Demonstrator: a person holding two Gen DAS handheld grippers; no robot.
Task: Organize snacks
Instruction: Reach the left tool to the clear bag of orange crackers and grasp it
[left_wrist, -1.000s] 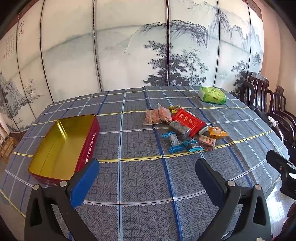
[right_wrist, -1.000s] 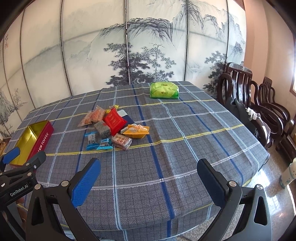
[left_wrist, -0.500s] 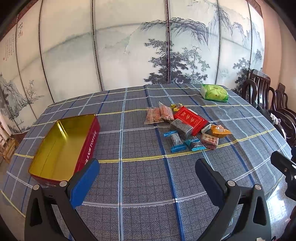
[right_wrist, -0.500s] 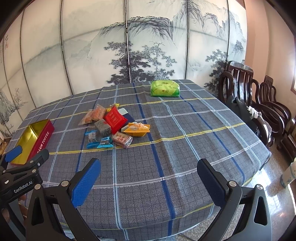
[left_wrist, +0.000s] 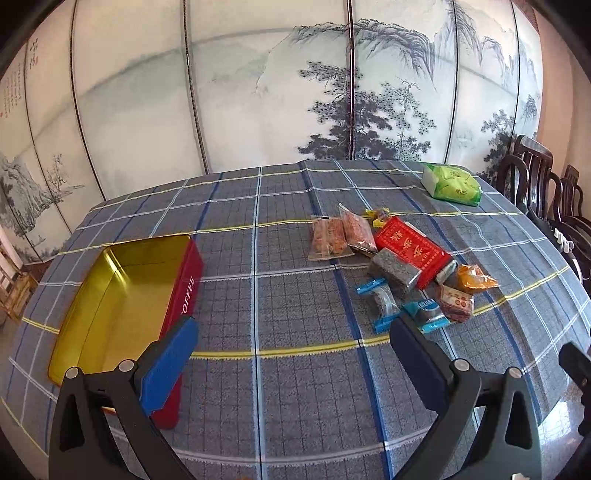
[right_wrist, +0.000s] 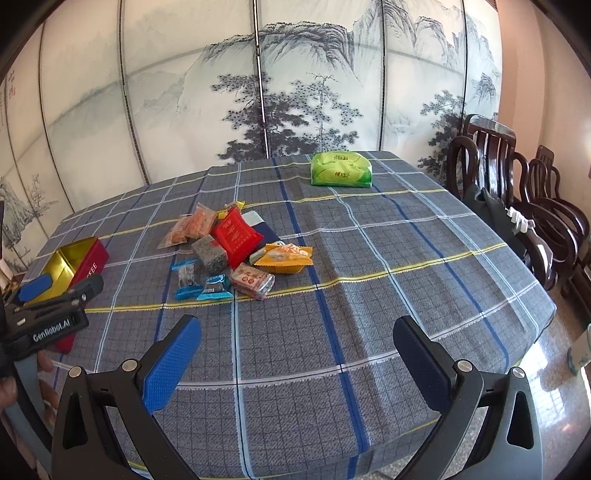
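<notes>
The left gripper (left_wrist: 293, 354) hovers over the plaid-covered tabletop (left_wrist: 288, 387) with its fingers (left_wrist: 168, 363) spread wide and holding nothing; the open red tin (left_wrist: 122, 302), gold inside, lies just beyond and partly behind the left-hand finger; the pile of snacks (left_wrist: 399, 269) sits ahead of the right-hand finger, whose tip overlaps a blue-wrapped sweet (left_wrist: 424, 314) in this view, though whether they touch cannot be told; a green tissue pack (left_wrist: 452, 184) lies well beyond, towards the far right edge.

The right gripper (right_wrist: 297, 356) likewise has its fingers (right_wrist: 171, 363) spread apart and empty, above the near part of the cloth; the snacks (right_wrist: 236, 251) lie ahead and to the left of the left-hand finger; the tin (right_wrist: 79, 260) is farther left, partly hidden by the other gripper (right_wrist: 48, 291); dark wooden chairs (right_wrist: 517, 192) stand off to the right of the tabletop.
</notes>
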